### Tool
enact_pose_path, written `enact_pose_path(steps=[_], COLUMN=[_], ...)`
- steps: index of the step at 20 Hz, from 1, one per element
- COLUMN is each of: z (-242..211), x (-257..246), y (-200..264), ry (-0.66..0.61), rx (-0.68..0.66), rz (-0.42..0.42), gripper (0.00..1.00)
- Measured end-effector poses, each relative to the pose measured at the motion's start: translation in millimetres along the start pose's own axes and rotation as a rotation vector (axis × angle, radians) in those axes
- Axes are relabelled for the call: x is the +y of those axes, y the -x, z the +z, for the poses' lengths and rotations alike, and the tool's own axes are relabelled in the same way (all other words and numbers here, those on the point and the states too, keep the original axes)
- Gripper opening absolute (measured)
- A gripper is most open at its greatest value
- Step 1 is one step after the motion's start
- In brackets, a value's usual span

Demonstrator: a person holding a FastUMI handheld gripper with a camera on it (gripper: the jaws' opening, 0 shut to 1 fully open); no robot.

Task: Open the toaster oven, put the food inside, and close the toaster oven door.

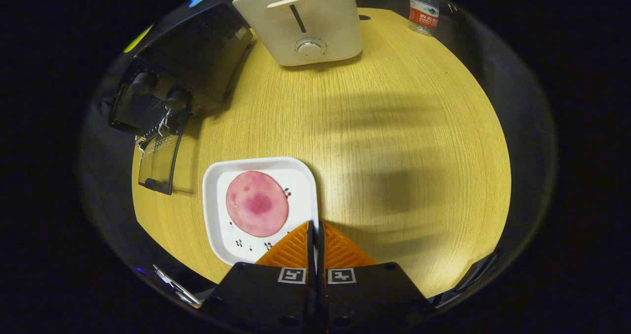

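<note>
hand-held gripper: fingers together, over plate edge | ham slice on plate | toaster oven door down

You are working in a staged kitchen corner set up inside a recording booth, not a real home kitchen. A round wooden table with a pale grain carries small countertop appliances: a black toaster oven with its glass door hanging open at one side, and a white pop-up toaster with a lever and a dial at the far edge. A white square plate holds a round pink slice of food, and a small water bottle stands off by itself (the sort of thing a crew leaves around). Dark cloth surrounds the table where kitchen walls would be.
</note>
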State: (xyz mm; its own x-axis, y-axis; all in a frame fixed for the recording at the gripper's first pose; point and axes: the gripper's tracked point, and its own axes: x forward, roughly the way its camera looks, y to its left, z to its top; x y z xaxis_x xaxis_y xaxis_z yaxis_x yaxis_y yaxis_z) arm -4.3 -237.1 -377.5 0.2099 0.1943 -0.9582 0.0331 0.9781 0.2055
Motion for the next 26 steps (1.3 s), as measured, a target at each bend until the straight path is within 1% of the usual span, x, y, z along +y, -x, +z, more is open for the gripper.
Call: enact_pose_path(steps=[3,7,12,17,20,26], z=[-3,-10,-23,-36,-47,-61], x=[1,9,25,48,75,145], y=[3,20,39,70,92,119], ry=[-0.03,-0.159,-0.236,-0.375,-0.438,-0.582], rx=[-0.006,-0.038,-0.106,-0.172,-0.197,-0.22], rz=[0.057,0.156,0.198,0.273,0.334,0.514], gripper=[0.02,0.02,0.02,0.02,0.02,0.02])
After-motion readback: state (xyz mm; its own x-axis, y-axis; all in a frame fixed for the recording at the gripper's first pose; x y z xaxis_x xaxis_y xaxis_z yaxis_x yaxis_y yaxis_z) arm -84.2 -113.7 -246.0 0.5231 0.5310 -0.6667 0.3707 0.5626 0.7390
